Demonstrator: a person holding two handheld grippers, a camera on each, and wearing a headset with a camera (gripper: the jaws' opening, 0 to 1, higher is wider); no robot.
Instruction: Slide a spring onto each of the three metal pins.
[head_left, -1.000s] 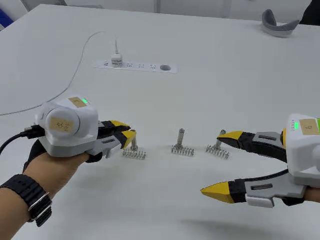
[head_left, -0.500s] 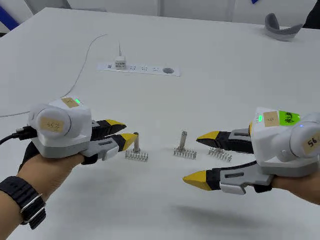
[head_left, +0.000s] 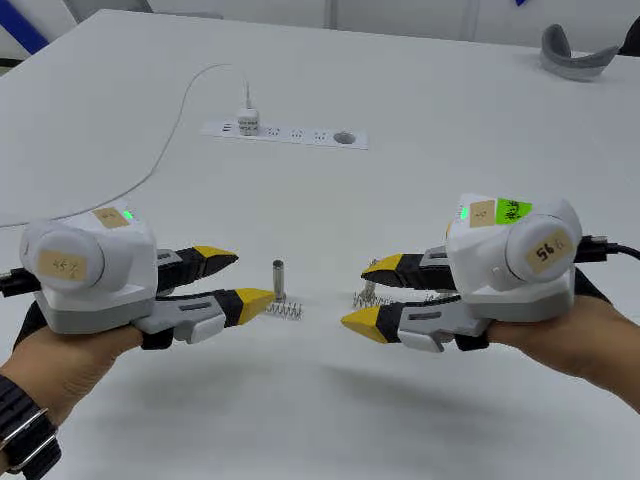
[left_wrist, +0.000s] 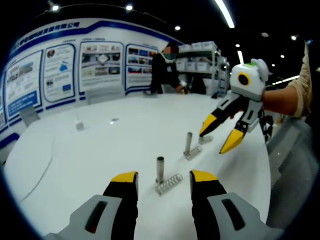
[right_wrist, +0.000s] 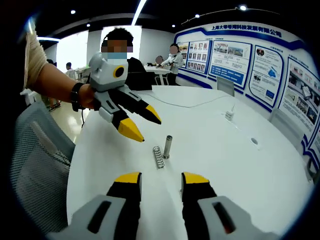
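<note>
Left gripper (head_left: 238, 278): jaws spread, empty. Right gripper (head_left: 368, 292): jaws spread, empty, pointing left.

Leftmost pin (head_left: 278, 278) stands upright on the table (head_left: 420, 190), just past the left tips and in line with the gap. Its spring (head_left: 285, 310) lies flat at the pin's foot on the near side, long axis left-right. The left gripper looks nearer, so this pick likely falls to it. Second pin (left_wrist: 188, 144) stands by the right tips.

Right gripper sticker: "56" or "95". Left sticker and wall posters (left_wrist: 60, 67) are unreadable.
</note>
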